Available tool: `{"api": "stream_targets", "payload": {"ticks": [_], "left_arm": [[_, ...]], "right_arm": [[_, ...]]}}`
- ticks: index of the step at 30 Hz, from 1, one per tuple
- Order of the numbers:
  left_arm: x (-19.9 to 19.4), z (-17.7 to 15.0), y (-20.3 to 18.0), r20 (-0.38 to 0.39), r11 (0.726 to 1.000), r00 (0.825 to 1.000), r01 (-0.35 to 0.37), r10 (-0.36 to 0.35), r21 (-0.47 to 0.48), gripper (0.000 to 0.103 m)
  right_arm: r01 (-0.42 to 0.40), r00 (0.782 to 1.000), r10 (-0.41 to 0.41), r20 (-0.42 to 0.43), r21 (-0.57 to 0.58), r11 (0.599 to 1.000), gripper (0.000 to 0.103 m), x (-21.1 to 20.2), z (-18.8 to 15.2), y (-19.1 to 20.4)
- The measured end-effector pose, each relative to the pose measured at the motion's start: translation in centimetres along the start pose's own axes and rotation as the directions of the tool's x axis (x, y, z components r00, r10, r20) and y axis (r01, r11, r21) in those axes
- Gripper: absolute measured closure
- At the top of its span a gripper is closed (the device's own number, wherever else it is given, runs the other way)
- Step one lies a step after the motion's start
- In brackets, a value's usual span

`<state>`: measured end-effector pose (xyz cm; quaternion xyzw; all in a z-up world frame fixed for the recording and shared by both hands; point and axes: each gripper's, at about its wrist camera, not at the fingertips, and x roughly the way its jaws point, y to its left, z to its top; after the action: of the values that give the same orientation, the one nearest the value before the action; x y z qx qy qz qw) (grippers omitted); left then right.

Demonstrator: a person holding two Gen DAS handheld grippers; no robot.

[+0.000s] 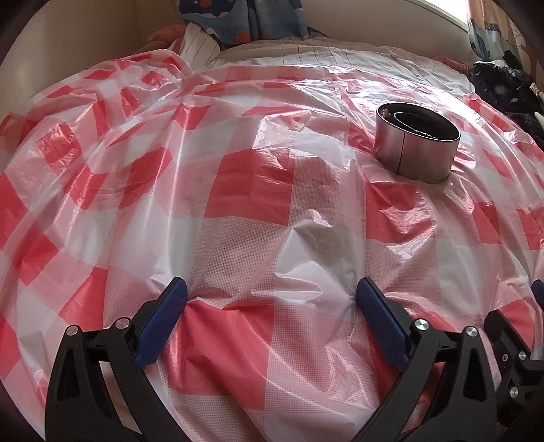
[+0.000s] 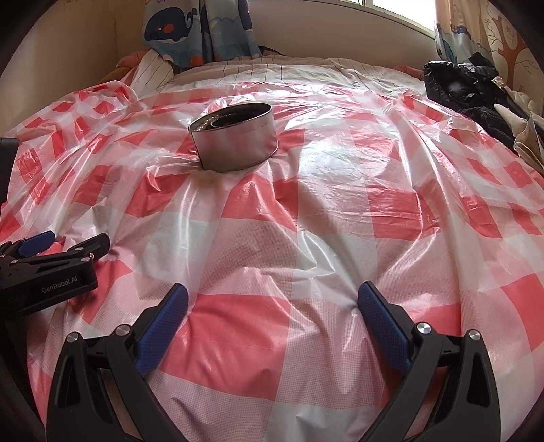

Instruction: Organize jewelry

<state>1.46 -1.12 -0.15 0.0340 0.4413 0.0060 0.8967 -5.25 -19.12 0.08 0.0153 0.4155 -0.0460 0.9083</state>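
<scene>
A round silver tin (image 1: 416,146) stands on a red-and-white checked plastic sheet (image 1: 238,190), far ahead and to the right in the left wrist view. Jewelry lies inside it; I make out a chain and a ring shape (image 1: 413,127). In the right wrist view the same tin (image 2: 234,139) sits ahead and to the left. My left gripper (image 1: 272,294) rests low over the sheet, open, with nothing between its blue pads. My right gripper (image 2: 273,297) is also open and holds nothing. The left gripper (image 2: 64,246) shows at the left edge of the right wrist view.
The sheet covers a bed with striped bedding (image 2: 282,69) at the far end. Dark clothes (image 2: 476,98) are piled at the far right. Whale-print curtains (image 2: 197,30) hang behind the bed, below a window sill (image 2: 340,20).
</scene>
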Motion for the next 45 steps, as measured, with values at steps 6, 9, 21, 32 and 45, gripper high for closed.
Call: {"api": "stream_targets", "payload": {"ticks": [6, 9, 21, 32, 45], "left_arm": [[0.05, 0.03, 0.02, 0.000, 1.000, 1.000, -0.001, 0.001, 0.000, 0.007], [0.04, 0.00, -0.03, 0.000, 1.000, 1.000, 0.000, 0.000, 0.000, 0.007], [0.07, 0.00, 0.01, 0.000, 1.000, 1.000, -0.001, 0.001, 0.001, 0.007], [0.06, 0.01, -0.02, 0.000, 1.000, 1.000, -0.001, 0.001, 0.000, 0.007], [0.05, -0.02, -0.04, 0.000, 1.000, 1.000, -0.001, 0.001, 0.000, 0.007]], "right_arm": [[-0.001, 1.000, 0.001, 0.000, 0.000, 1.000, 0.007, 0.02, -0.01, -0.02], [-0.001, 1.000, 0.001, 0.000, 0.001, 1.000, 0.007, 0.02, -0.03, 0.01], [0.018, 1.000, -0.018, 0.004, 0.008, 1.000, 0.007, 0.02, -0.14, 0.21], [0.017, 1.000, -0.017, 0.002, 0.010, 1.000, 0.007, 0.06, -0.23, 0.25], [0.013, 1.000, -0.013, -0.001, 0.005, 1.000, 0.007, 0.08, -0.21, 0.17]]}}
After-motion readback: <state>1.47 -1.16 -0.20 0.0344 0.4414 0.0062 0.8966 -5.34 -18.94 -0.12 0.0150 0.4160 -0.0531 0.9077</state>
